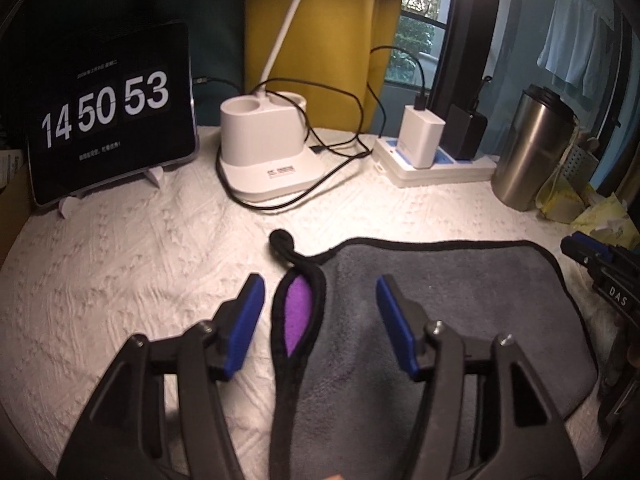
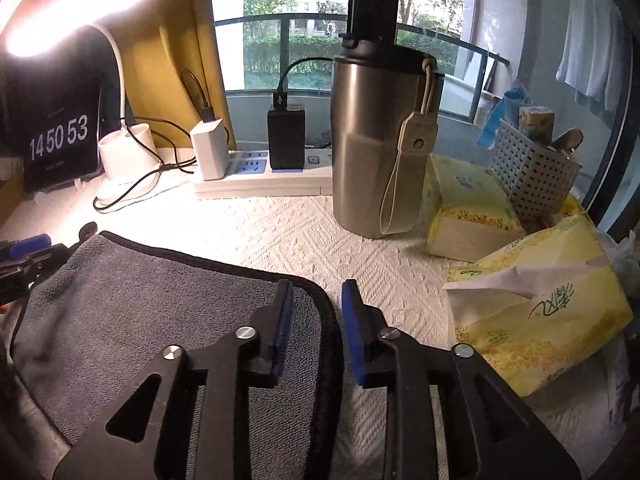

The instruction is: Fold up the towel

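Note:
A grey towel (image 1: 460,312) with black trim lies on the white textured table cover (image 1: 140,272); it also shows in the right wrist view (image 2: 152,304). Its left edge is turned up and shows a purple underside (image 1: 298,316), with a black hanging loop (image 1: 282,242) at the far corner. My left gripper (image 1: 320,298) is open and straddles that left edge, one blue pad on each side. My right gripper (image 2: 316,300) is open, with a narrow gap over the towel's right edge and far right corner. It is seen at the far right in the left wrist view (image 1: 592,256).
A tablet clock (image 1: 112,108), a white lamp base (image 1: 264,148) with cables, and a power strip with chargers (image 1: 432,156) line the back. A steel tumbler (image 2: 380,140), tissue packs (image 2: 548,320) and a grey basket (image 2: 532,176) crowd the right.

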Demonstrator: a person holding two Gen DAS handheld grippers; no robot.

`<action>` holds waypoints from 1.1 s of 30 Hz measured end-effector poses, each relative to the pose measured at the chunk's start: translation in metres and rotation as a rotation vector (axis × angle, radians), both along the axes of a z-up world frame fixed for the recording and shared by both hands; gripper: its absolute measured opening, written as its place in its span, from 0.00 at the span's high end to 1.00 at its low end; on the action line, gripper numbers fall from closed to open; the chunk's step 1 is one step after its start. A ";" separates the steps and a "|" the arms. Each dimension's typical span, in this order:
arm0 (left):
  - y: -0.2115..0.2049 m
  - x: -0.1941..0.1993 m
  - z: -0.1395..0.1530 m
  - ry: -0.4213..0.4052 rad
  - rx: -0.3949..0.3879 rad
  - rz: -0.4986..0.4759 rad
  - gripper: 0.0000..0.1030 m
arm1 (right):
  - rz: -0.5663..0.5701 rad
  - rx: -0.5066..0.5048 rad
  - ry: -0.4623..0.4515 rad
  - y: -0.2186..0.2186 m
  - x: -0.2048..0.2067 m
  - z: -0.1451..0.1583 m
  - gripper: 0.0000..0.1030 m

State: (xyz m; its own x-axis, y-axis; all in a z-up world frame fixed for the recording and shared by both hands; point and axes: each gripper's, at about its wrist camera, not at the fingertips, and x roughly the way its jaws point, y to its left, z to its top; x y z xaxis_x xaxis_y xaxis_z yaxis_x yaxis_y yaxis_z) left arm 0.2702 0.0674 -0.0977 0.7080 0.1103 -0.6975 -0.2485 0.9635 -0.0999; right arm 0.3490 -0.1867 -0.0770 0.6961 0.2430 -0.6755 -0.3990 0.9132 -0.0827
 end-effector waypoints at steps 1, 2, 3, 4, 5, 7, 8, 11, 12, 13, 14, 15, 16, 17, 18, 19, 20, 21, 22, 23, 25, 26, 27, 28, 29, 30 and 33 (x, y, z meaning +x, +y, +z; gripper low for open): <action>0.000 -0.002 0.003 -0.006 0.001 0.002 0.42 | 0.000 0.001 -0.005 0.000 -0.002 0.003 0.72; 0.000 -0.004 0.005 -0.011 0.001 0.003 0.42 | -0.001 0.003 -0.009 0.000 -0.004 0.005 0.72; 0.000 -0.006 0.008 -0.017 0.002 0.003 0.42 | -0.001 0.004 -0.013 0.000 -0.006 0.007 0.72; -0.001 -0.007 0.010 -0.023 0.002 0.002 0.42 | -0.001 0.006 -0.017 0.000 -0.009 0.009 0.72; -0.001 -0.009 0.012 -0.028 0.003 0.002 0.42 | 0.000 0.007 -0.020 0.001 -0.012 0.011 0.72; -0.002 -0.014 0.018 -0.041 0.003 0.001 0.42 | 0.002 0.010 -0.029 0.001 -0.018 0.016 0.72; -0.002 -0.016 0.020 -0.047 0.003 0.001 0.42 | 0.002 0.011 -0.032 0.001 -0.021 0.018 0.72; -0.004 -0.024 0.027 -0.063 0.005 -0.002 0.41 | 0.003 0.015 -0.045 0.001 -0.030 0.025 0.72; -0.005 -0.027 0.030 -0.069 0.004 -0.004 0.41 | 0.003 0.016 -0.048 0.002 -0.033 0.027 0.72; -0.006 -0.029 0.032 -0.074 0.004 -0.005 0.41 | 0.003 0.017 -0.054 0.001 -0.037 0.030 0.72; -0.006 -0.032 0.035 -0.080 0.004 -0.006 0.41 | 0.002 0.018 -0.058 0.001 -0.040 0.032 0.72; -0.007 -0.035 0.037 -0.086 0.003 -0.008 0.41 | 0.002 0.018 -0.063 0.001 -0.042 0.034 0.72; -0.008 -0.037 0.039 -0.091 0.003 -0.009 0.41 | 0.001 0.019 -0.069 0.000 -0.046 0.037 0.72; -0.009 -0.040 0.041 -0.097 0.003 -0.011 0.41 | 0.001 0.020 -0.073 0.000 -0.049 0.039 0.71; -0.009 -0.044 0.044 -0.104 0.003 -0.013 0.41 | 0.000 0.021 -0.080 -0.001 -0.053 0.042 0.71; -0.010 -0.047 0.046 -0.110 0.004 -0.014 0.40 | -0.001 0.021 -0.084 -0.001 -0.055 0.043 0.71; -0.011 -0.050 0.048 -0.114 0.004 -0.015 0.40 | -0.001 0.023 -0.089 -0.002 -0.059 0.046 0.71; -0.012 -0.054 0.050 -0.122 0.004 -0.018 0.40 | -0.001 0.024 -0.093 -0.003 -0.062 0.048 0.71; -0.013 -0.056 0.052 -0.126 0.005 -0.018 0.40 | -0.002 0.025 -0.099 -0.003 -0.066 0.050 0.71; -0.013 -0.059 0.054 -0.133 0.004 -0.020 0.39 | -0.002 0.026 -0.104 -0.003 -0.069 0.052 0.71; -0.015 -0.066 0.058 -0.146 0.005 -0.023 0.38 | -0.001 0.028 -0.113 -0.004 -0.076 0.056 0.71; -0.016 -0.069 0.060 -0.152 0.005 -0.025 0.38 | -0.001 0.029 -0.119 -0.004 -0.081 0.058 0.71; -0.017 -0.072 0.062 -0.158 0.005 -0.028 0.37 | -0.001 0.030 -0.123 -0.005 -0.083 0.060 0.71; -0.018 -0.076 0.064 -0.164 0.004 -0.030 0.37 | -0.001 0.030 -0.128 -0.005 -0.087 0.062 0.71; -0.020 -0.078 0.065 -0.168 0.004 -0.032 0.37 | -0.001 0.030 -0.132 -0.005 -0.091 0.063 0.71; -0.021 -0.082 0.067 -0.175 0.004 -0.035 0.37 | 0.000 0.031 -0.136 -0.005 -0.094 0.065 0.71; -0.024 -0.091 0.073 -0.193 0.006 -0.040 0.36 | 0.002 0.032 -0.150 -0.006 -0.104 0.071 0.71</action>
State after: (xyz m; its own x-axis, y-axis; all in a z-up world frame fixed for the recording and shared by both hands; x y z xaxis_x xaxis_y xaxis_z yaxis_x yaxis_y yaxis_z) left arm 0.1796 0.0434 -0.0250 0.8322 0.0829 -0.5482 -0.1869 0.9728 -0.1366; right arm 0.2445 -0.1925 -0.0061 0.7879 0.2643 -0.5562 -0.3865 0.9154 -0.1126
